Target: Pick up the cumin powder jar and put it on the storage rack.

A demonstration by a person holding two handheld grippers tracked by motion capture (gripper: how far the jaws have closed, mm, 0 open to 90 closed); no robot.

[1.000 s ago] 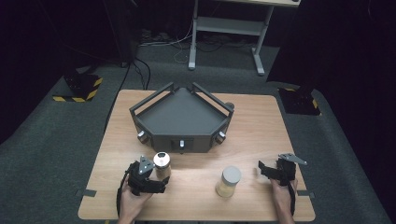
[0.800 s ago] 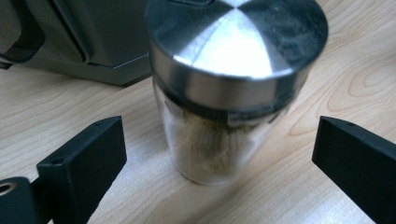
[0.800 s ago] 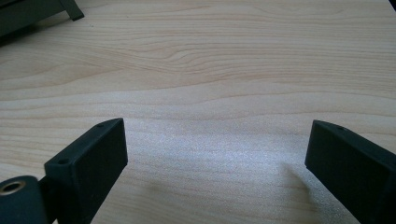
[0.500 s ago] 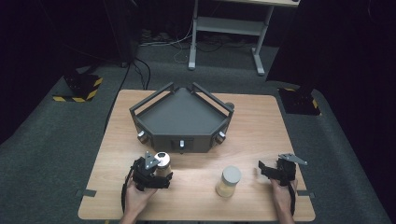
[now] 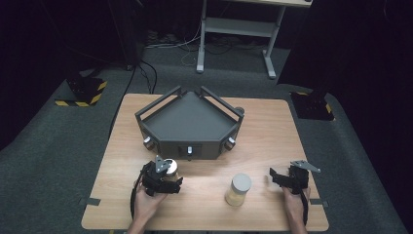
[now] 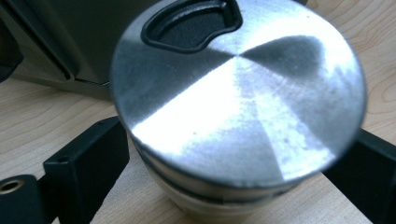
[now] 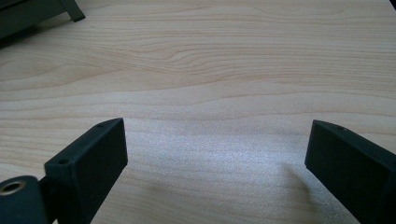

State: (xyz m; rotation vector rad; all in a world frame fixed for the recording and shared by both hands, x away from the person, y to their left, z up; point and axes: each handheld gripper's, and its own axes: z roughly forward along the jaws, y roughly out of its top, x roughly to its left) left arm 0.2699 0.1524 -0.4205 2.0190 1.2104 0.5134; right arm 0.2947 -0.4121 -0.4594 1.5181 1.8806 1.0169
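A small jar with a brushed metal lid [image 6: 238,88] stands on the wooden table [image 5: 263,126], just in front of the dark grey angular box. My left gripper [image 5: 168,176] is around it, one black jaw on each side of the jar body and spread wide, so it is open; whether the jaws touch the jar I cannot tell. In the high view the same jar [image 5: 169,167] shows its pale lid above the gripper. My right gripper [image 5: 276,176] rests low at the table's front right, open, with bare wood between its jaws [image 7: 217,154].
A second jar [image 5: 238,189] with a grey lid and yellowish contents stands between the two grippers near the front edge. The dark grey box [image 5: 187,122], with raised rails and front knobs, takes up the table's middle and back. Bare wood lies right of it.
My left gripper has moved forward and right to the metal-lidded jar, which now sits between its jaws. The right gripper and the second jar have stayed put.
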